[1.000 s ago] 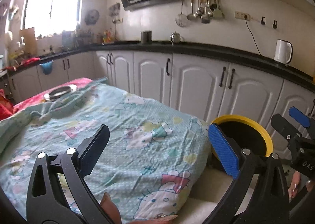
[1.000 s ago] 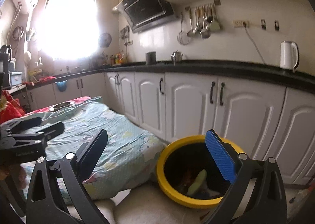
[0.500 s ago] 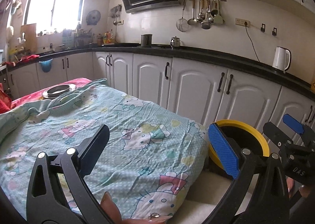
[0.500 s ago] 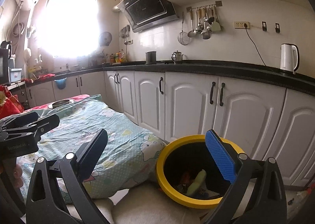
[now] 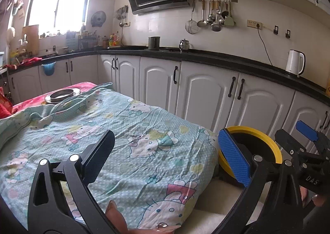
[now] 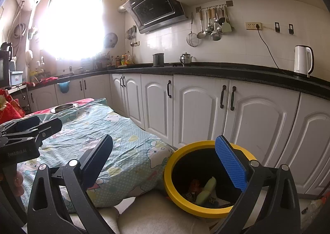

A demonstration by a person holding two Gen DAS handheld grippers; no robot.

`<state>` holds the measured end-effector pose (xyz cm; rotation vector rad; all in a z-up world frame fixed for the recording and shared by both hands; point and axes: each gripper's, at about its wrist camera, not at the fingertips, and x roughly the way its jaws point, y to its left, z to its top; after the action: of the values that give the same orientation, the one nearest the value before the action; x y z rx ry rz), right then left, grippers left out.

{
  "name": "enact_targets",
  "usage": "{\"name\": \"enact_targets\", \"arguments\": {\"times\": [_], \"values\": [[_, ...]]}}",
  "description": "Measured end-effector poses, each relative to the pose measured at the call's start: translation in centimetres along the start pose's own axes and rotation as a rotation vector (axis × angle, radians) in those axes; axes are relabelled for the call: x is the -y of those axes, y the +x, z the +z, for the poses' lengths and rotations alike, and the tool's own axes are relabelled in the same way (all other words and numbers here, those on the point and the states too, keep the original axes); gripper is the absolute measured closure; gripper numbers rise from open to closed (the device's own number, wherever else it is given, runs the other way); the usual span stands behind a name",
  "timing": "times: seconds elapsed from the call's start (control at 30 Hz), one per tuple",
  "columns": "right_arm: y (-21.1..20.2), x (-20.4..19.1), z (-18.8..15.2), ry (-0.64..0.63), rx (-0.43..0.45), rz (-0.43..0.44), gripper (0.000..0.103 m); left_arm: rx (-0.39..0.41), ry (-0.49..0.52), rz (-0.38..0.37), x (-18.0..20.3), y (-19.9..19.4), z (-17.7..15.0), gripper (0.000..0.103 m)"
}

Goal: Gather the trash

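Observation:
A yellow-rimmed black trash bin (image 6: 171,180) stands on the floor by the white cabinets; in the left wrist view the trash bin (image 5: 272,145) is at the right. It holds scraps, among them a pale green piece (image 6: 206,190). My right gripper (image 6: 165,164) is open and empty, held above and just in front of the bin. My left gripper (image 5: 167,155) is open and empty above the teal cartoon-print cloth (image 5: 123,131) on the table. Each gripper shows at the edge of the other's view.
A metal dish (image 5: 63,95) sits at the far end of the cloth, on a red cover. White cabinets (image 6: 198,110) with a black countertop run behind, with a white kettle (image 6: 303,61) on it. Pale floor covering (image 6: 156,213) lies before the bin.
Both views have tilted and risen slightly, so more of the wall and cupboards shows. Both grippers stay open and empty.

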<state>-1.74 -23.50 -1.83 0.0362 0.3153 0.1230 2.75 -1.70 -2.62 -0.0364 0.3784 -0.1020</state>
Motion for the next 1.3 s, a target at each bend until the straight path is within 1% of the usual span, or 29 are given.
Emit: {"name": "enact_targets", "arguments": {"times": [1.3], "values": [[0.46, -0.24, -0.30, 0.000, -0.010, 0.002, 0.006, 0.006, 0.000, 0.003, 0.09, -0.17, 0.12, 0.011]]}}
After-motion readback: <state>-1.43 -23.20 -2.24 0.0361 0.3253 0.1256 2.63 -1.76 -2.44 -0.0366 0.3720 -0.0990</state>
